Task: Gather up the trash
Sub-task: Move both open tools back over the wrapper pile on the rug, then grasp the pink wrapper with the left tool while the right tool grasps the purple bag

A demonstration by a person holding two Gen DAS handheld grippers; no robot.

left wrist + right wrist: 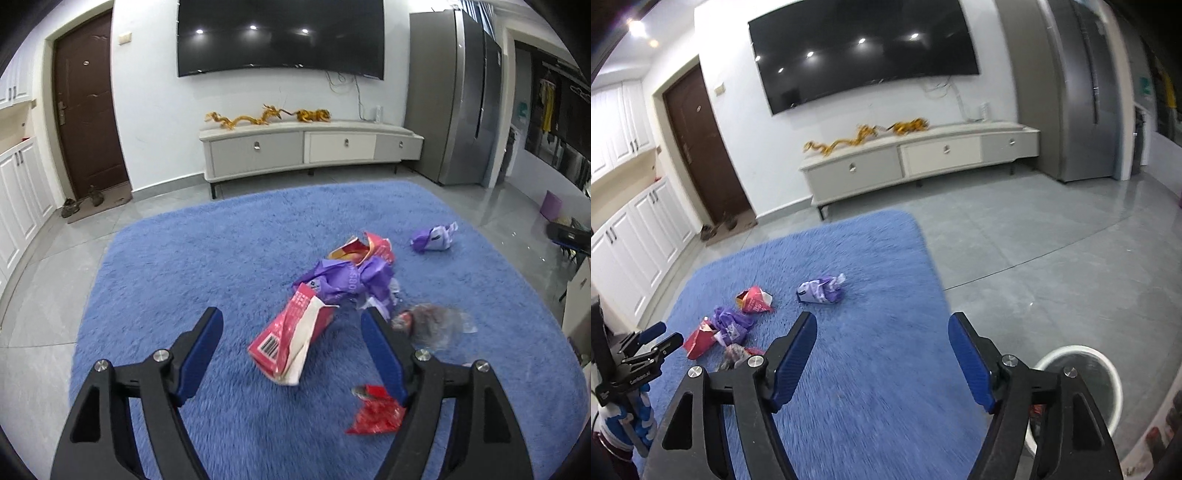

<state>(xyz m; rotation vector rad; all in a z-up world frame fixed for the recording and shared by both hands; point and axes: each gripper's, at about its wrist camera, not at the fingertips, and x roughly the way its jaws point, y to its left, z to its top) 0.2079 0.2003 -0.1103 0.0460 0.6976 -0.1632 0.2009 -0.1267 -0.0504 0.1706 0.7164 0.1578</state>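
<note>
Left tongs released, empty, above blue rug; pink carton at 12 o'clock between fingers. Right tongs released, empty; white bin at 4 o'clock.

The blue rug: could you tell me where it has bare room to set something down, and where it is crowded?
The blue rug is bare on its door-side half and along the far edge facing the TV cabinet. Litter crowds the other half: the pink carton, purple wrapper, clear plastic and red wrapper. A small purple bag lies apart, beyond them.
</note>
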